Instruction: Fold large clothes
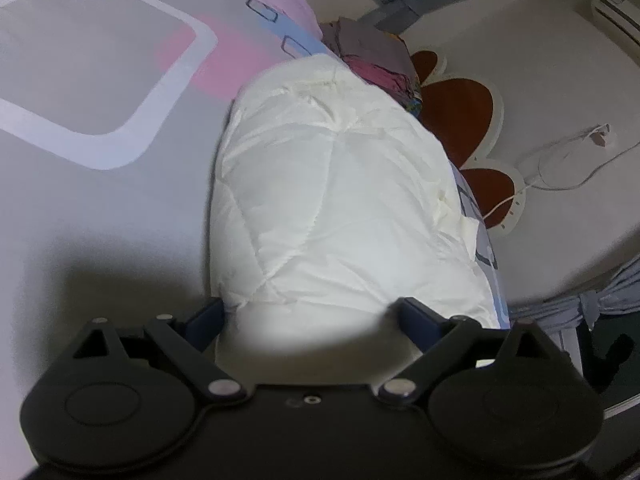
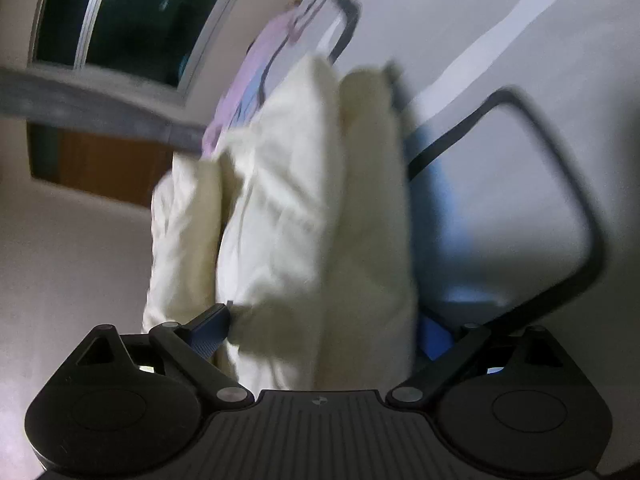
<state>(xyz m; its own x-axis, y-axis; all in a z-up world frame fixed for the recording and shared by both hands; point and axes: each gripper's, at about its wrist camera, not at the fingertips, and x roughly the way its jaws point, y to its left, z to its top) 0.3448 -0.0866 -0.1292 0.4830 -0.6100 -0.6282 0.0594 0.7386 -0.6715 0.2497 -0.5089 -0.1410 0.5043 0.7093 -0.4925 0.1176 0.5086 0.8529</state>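
Observation:
A thick white quilted garment (image 1: 336,200) lies folded in a bundle on the patterned bed sheet (image 1: 100,92). My left gripper (image 1: 312,316) is wide open, its fingers on either side of the bundle's near end. In the right wrist view the same white garment (image 2: 288,208) shows as stacked layers, blurred by motion. My right gripper (image 2: 324,324) is open wide around the near edge of the layers; its left finger (image 2: 210,326) presses against the fabric and the right finger is mostly hidden behind it.
A pile of folded dark and pink clothes (image 1: 376,56) sits beyond the bundle near the bed's edge. A brown paw-shaped mat (image 1: 460,112) and a white cable (image 1: 560,168) lie on the floor. A window (image 2: 120,20) shows behind.

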